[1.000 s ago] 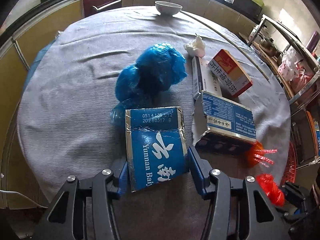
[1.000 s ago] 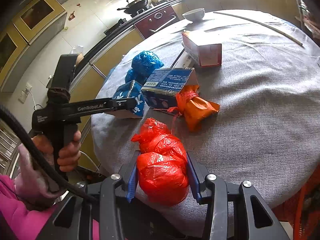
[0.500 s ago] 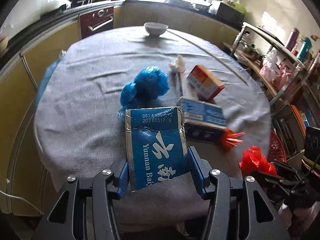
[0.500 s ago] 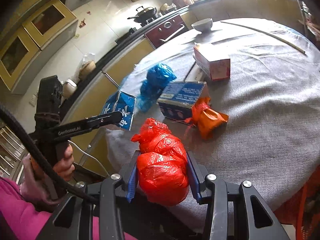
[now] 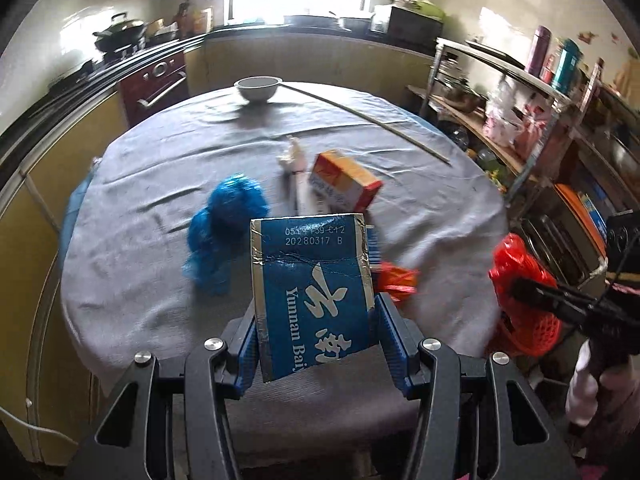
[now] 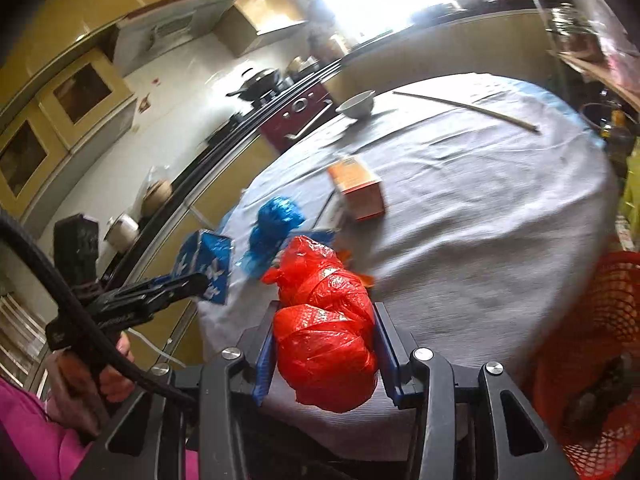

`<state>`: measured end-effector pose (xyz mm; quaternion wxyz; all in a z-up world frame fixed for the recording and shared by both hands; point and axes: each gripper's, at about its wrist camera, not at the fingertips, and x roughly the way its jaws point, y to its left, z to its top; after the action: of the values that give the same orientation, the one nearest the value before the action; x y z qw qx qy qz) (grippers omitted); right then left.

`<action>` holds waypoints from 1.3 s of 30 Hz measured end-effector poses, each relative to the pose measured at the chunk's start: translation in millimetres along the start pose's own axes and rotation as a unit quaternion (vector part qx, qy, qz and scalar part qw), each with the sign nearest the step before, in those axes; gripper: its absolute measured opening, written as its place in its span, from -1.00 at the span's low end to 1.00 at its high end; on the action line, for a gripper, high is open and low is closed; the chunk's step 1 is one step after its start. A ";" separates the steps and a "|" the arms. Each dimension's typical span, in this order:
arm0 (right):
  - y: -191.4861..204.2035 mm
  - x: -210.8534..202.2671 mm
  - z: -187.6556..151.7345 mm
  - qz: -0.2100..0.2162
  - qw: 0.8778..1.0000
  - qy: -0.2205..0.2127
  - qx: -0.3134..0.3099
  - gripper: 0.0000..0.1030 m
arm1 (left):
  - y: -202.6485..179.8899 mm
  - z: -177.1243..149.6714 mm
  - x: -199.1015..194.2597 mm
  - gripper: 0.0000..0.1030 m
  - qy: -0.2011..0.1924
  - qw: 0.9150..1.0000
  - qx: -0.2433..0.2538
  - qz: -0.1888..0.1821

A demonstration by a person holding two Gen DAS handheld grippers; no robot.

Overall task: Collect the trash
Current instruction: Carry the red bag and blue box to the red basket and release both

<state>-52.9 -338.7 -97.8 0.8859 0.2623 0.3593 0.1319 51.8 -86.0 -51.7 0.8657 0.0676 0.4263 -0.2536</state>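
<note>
Trash is partly gathered: a blue carton is clamped in the left gripper, a red bag in the right gripper. Left on the table: blue bag at ten o'clock, orange box at twelve. A red basket, presumably the bin, is seen at three o'clock.

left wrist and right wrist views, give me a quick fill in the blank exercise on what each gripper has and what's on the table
The left gripper is shut on a ____ carton.
The right gripper is shut on a ____ plastic bag.
At the table's far edge stands a white ____.
Beside the table hangs a red mesh ____.

Missing words: blue; red; bowl; basket
</note>
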 end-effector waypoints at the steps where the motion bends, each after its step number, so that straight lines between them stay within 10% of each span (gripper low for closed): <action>1: -3.5 -2.7 1.0 -0.005 1.000 -0.005 0.004 -0.10 | -4.8 1.0 0.6 0.07 0.001 1.000 0.005 -0.003; 28: -85.9 -70.1 -3.5 -0.064 0.989 -0.088 0.097 -0.10 | -127.9 32.2 34.1 0.07 0.015 0.989 0.145 -0.020; 39: -145.6 -127.7 -14.6 -0.142 0.964 -0.144 0.170 -0.10 | -192.7 35.0 55.4 0.08 0.037 0.975 0.207 -0.068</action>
<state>-147.0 -507.7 -115.6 0.8801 0.3715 0.2790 -0.0978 8.8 -285.0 -53.4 0.7970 0.2257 0.3998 -0.3925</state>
